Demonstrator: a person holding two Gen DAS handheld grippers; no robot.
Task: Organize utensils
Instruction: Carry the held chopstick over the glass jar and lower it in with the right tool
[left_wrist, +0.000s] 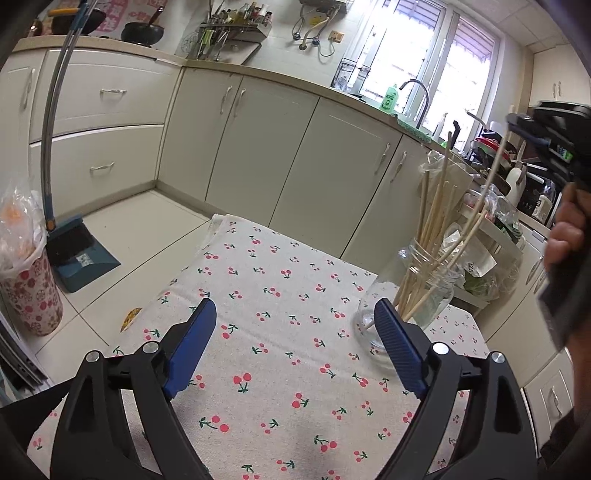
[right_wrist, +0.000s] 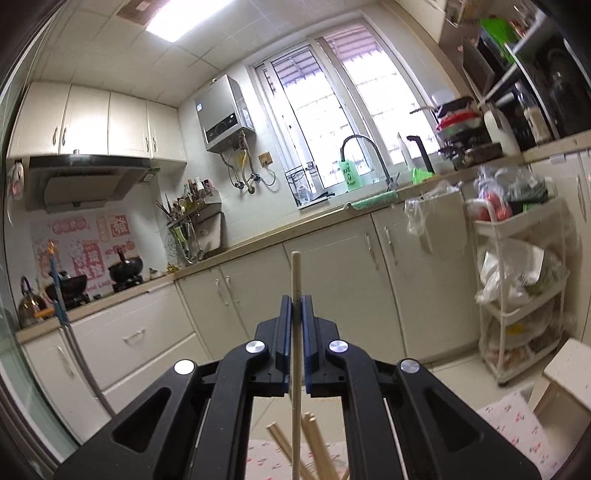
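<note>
The right gripper (right_wrist: 295, 301) clenches one chopstick (right_wrist: 295, 273) above the glass jar (left_wrist: 424, 280) on the tabletop (left_wrist: 280, 332), the left gripper (left_wrist: 295, 332) released beside it; a skewed lowering could tip the jar.

Jar (left_wrist: 413, 295) w/ chopsticks (left_wrist: 434, 229) standing on table (left_wrist: 277, 332), right of centre, just beside left gripper (left_wrist: 295, 325). Bin (left_wrist: 29, 288) and dustpan (left_wrist: 79, 258) on floor at left. Cabinets (left_wrist: 266, 144) behind; sink tap (left_wrist: 419, 99) upper right, cart (right_wrist: 517, 295) at far right.
</note>
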